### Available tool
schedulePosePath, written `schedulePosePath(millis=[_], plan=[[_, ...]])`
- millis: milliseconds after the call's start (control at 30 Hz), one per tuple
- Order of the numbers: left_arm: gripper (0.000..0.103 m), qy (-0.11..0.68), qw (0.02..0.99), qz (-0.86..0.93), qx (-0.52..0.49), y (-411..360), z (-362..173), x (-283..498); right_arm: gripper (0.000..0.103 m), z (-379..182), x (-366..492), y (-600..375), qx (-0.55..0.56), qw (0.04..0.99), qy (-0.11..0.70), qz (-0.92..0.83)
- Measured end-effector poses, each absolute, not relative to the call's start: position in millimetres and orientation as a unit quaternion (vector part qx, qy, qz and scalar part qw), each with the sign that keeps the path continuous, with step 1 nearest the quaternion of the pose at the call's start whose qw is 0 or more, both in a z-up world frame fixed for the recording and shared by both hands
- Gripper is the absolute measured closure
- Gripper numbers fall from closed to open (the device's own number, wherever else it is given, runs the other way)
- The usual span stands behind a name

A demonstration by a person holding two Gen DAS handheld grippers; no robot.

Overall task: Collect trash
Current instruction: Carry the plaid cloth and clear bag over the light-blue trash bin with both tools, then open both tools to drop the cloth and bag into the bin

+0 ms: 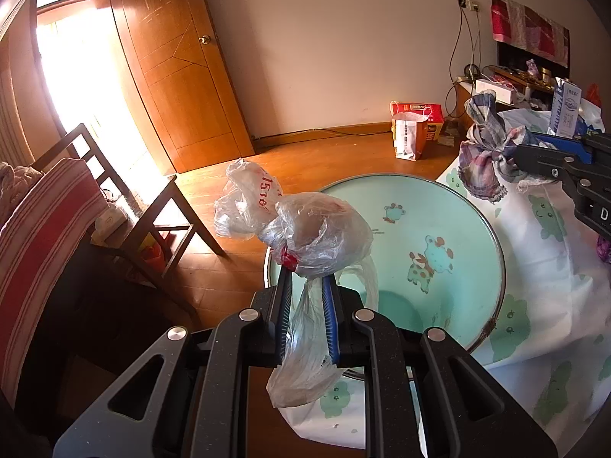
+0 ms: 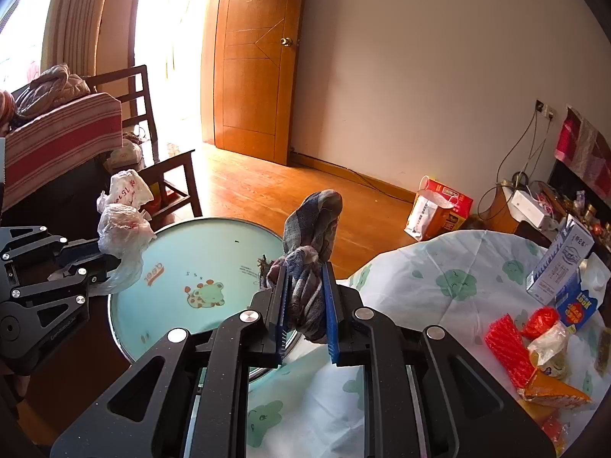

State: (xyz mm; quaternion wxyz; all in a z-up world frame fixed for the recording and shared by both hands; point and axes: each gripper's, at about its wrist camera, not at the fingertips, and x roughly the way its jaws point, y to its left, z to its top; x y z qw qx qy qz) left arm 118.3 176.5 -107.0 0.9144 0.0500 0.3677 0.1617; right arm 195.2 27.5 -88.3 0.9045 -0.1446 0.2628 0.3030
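Observation:
My left gripper (image 1: 307,278) is shut on the neck of a crumpled clear plastic bag (image 1: 313,229) with red print. It holds the bag over a round mint-green surface (image 1: 420,206) printed with a cartoon giraffe. My right gripper (image 2: 305,271) is shut on a bunched plaid cloth (image 2: 313,225), which sticks up between its blue pads at that surface's right edge. The right gripper (image 1: 519,150) and the cloth (image 1: 488,152) also show at the right of the left wrist view. The left gripper (image 2: 110,259) and the plastic bag (image 2: 122,225) sit at the left of the right wrist view.
A white sheet with green cloud prints (image 2: 439,267) covers the right side. On it lie a milk carton (image 2: 561,259), red packets (image 2: 508,347) and an orange wrapper (image 2: 550,393). A dark wooden chair (image 1: 160,221) stands to the left, and paper bags (image 1: 412,129) stand by the wall.

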Motion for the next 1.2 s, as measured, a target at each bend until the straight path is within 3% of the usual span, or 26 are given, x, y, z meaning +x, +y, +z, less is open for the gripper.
schedulePosePath(millis=[1000, 1133, 1200], plan=[[0.087, 0.362, 0.918, 0.153, 0.046, 179, -103, 115, 0.086, -88, 189, 38, -0.152, 0.899, 0.258, 0.318], [0.084, 0.360, 0.920, 0.148, 0.044, 178, -103, 115, 0.085, -89, 187, 41, -0.153, 0.895, 0.261, 0.328], [0.075, 0.358, 0.922, 0.143, 0.037, 179, -104, 115, 0.082, -91, 186, 43, -0.155, 0.893, 0.262, 0.332]])
